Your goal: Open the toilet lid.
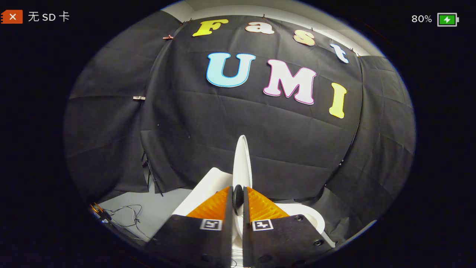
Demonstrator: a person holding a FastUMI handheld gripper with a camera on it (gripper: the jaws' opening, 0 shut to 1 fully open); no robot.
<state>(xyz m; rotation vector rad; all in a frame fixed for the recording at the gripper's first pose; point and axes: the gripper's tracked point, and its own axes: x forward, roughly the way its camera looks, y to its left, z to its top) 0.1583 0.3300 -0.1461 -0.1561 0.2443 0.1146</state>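
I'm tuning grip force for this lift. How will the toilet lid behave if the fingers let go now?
The toilet lid looks stiff, standing edge-on between the gripper's closed fingers. Its glossy surface is probably slippery. Raised but maybe not resting back, it might drop shut.

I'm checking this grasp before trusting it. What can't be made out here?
Gripper view:
- The lid shows edge-on; its broad faces are unseen.
- The fingers cover the lid's lower edge, hiding the contact.
- The toilet bowl is mostly behind the gripper.
- The cables on the floor are too small to identify.

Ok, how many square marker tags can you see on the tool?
2: one marker tag on the left finger, another on the right finger, either side of the raised lid the tool grips.
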